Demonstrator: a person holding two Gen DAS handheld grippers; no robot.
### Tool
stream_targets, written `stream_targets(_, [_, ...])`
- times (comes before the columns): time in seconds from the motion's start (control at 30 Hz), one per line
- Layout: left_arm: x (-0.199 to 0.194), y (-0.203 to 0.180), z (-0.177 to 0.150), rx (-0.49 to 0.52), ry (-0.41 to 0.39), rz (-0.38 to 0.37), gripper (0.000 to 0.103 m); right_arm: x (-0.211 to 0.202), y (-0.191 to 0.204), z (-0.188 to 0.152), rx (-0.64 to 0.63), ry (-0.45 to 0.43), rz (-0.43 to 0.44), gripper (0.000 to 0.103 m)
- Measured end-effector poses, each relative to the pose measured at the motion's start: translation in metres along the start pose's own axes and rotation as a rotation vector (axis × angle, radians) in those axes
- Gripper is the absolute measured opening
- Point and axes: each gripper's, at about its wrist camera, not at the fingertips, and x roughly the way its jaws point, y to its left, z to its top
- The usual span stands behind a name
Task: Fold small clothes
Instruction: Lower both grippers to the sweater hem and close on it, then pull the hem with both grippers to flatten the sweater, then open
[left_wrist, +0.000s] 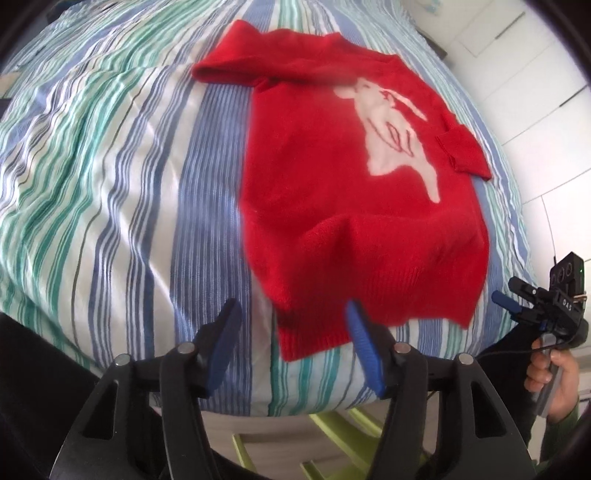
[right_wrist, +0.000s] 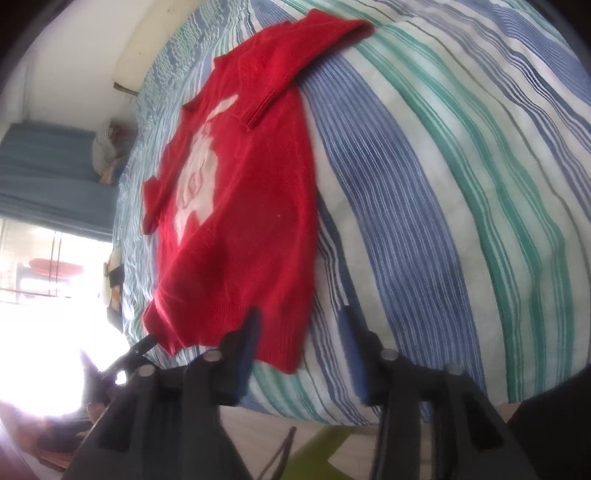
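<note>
One sweater (left_wrist: 332, 192), red with a pale animal figure on its front, lies flat on the striped bed (left_wrist: 110, 184), hem toward the bed's near edge. The only writing is on the right tool (left_wrist: 506, 301) in the left view: small letters that look like "DAS", too small to be sure. A hand (left_wrist: 550, 376) grips that tool's handle at the frame's right edge, a green sleeve cut off below it. The left tool (left_wrist: 291, 332) is released, its jaws apart just short of the hem's left corner, gripping nothing. The right tool (right_wrist: 301, 343) is also released, one finger overlapping the hem in its view; contact cannot be told. Both views are motion-blurred. One sleeve reaches out sideways, the other is folded short. Wide bare bedding lies on either side. Glare washes out the right view's lower left.
</note>
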Motion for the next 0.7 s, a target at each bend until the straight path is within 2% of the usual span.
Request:
stream_targets(0.03, [0.001,0.000,-0.001,-0.003,-0.004,-0.005,0.062,0.001,0.001,0.000,-0.009,-0.011,0.030,0.072])
stream_targets(0.1, [0.008,-0.002,-0.001,-0.004,0.002,-0.008,0.060,0.012,0.006,-0.003,-0.040,0.008,0.055,0.072])
stream_targets(0.13, [0.014,-0.003,-0.001,-0.008,0.015,-0.013,0.050,0.021,0.008,-0.007,-0.061,0.032,0.054,0.071])
stream_targets(0.17, [0.020,-0.004,-0.001,-0.012,0.032,-0.025,0.034,0.034,0.011,-0.011,-0.085,0.067,0.054,0.071])
stream_targets(0.2, [0.023,-0.004,-0.003,-0.014,0.056,-0.028,0.005,0.047,0.012,-0.017,-0.115,0.105,0.062,0.063])
stream_targets(0.23, [0.022,-0.003,-0.005,-0.020,0.060,-0.024,0.003,0.056,0.015,-0.022,-0.153,0.132,0.071,0.023])
stream_targets(0.27, [0.015,-0.001,-0.008,-0.020,0.050,-0.028,0.003,0.061,0.018,-0.027,-0.186,0.154,0.054,0.003])
stream_targets(0.37, [-0.008,0.004,-0.017,-0.002,0.055,-0.057,0.002,0.032,0.023,-0.033,-0.201,0.128,0.062,0.005])
stream_targets(0.43, [-0.010,0.001,-0.021,0.021,0.088,-0.049,0.002,0.001,0.027,-0.034,-0.220,0.109,0.022,0.005])
stream_targets(0.53, [0.005,-0.010,-0.025,0.079,0.129,0.047,0.002,-0.020,0.025,-0.033,-0.211,0.115,-0.050,0.005])
stream_targets(0.63, [0.025,-0.019,-0.026,0.107,0.155,0.121,0.003,-0.005,0.018,-0.029,-0.231,0.150,-0.157,0.005])
stream_targets(0.7, [0.034,-0.020,-0.027,0.114,0.151,0.166,0.003,0.011,0.012,-0.028,-0.218,0.174,-0.192,0.005])
